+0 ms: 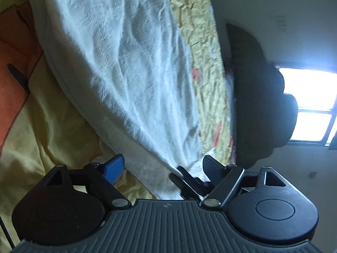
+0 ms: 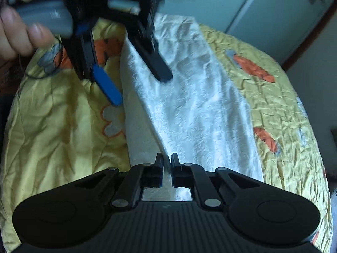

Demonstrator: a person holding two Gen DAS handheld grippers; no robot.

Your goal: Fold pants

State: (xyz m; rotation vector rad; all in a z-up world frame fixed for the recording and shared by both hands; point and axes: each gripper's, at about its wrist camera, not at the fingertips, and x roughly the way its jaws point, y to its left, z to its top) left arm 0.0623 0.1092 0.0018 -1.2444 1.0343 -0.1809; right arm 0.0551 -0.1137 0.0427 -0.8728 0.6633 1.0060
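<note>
Left hand-held gripper (image 1: 163, 167) fingers spread wide; right hand-held gripper (image 2: 167, 160) fingers nearly together on cloth

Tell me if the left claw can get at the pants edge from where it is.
Probably yes. The left claw is open, one finger over the white pants and one over the sheet, straddling the near edge. Nothing lies between. The right claw pinches the fabric lower down, clear of it.

Left wrist view: looks forward along the left gripper (image 1: 164, 166), tilted, close over the white pants (image 1: 134, 63), with wall and window (image 1: 309, 105) beyond to its right. Right wrist view: looks forward along the right gripper (image 2: 167, 162), close above the same pants (image 2: 189, 97). Shared: pants, yellow bedspread (image 2: 59, 126)
</note>
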